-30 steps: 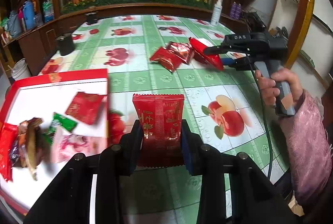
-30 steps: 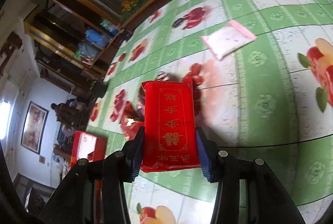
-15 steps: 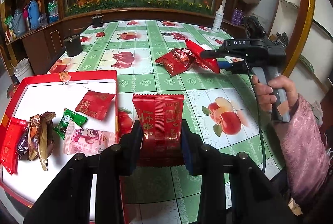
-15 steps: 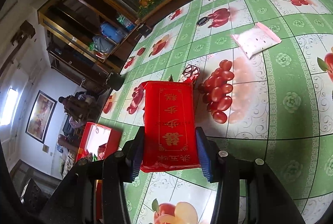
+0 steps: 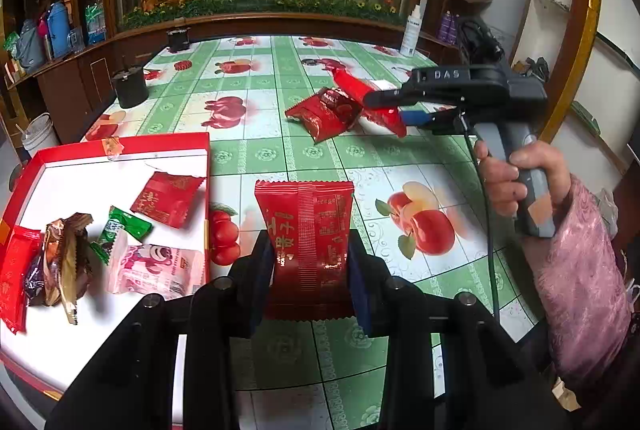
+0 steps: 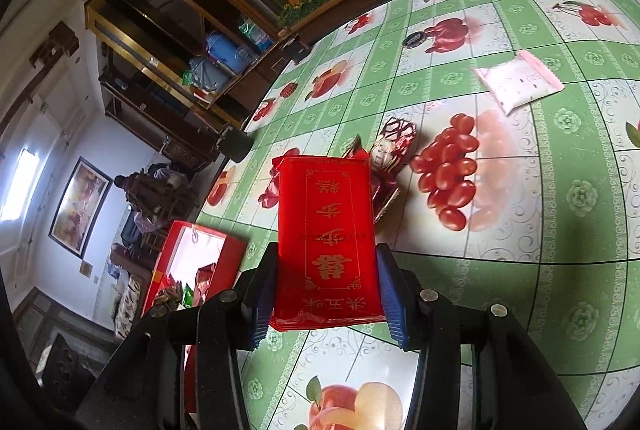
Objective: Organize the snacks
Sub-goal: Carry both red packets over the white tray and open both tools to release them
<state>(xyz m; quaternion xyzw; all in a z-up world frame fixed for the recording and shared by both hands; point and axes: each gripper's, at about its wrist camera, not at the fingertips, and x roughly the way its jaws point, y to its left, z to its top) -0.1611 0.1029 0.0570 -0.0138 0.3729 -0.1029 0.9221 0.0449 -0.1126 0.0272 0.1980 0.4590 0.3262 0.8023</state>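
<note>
My left gripper [image 5: 310, 266] is shut on a dark red snack packet [image 5: 308, 230], held above the tablecloth just right of the red tray [image 5: 120, 150]. The tray holds several snacks: a red packet [image 5: 168, 198], a green one [image 5: 124, 230], a pink one [image 5: 156, 270] and brown ones [image 5: 64, 262]. My right gripper [image 6: 326, 294] is shut on a bright red packet with gold writing [image 6: 326, 230], held above the table; it shows in the left wrist view [image 5: 384, 102]. Under it lies a dark red packet [image 5: 324, 112], seen too in the right wrist view [image 6: 394, 146].
A pink-white packet [image 6: 518, 82] lies on the green fruit-print tablecloth [image 6: 560, 270] further out. Black cups [image 5: 130, 86] stand at the table's left edge, a white bottle [image 5: 412, 30] at the far right. The tray also shows in the right wrist view [image 6: 192, 254].
The left gripper has swung right and settled with its packet; the tray is now sharp. The right gripper has lifted and drawn back with its red packet.
</note>
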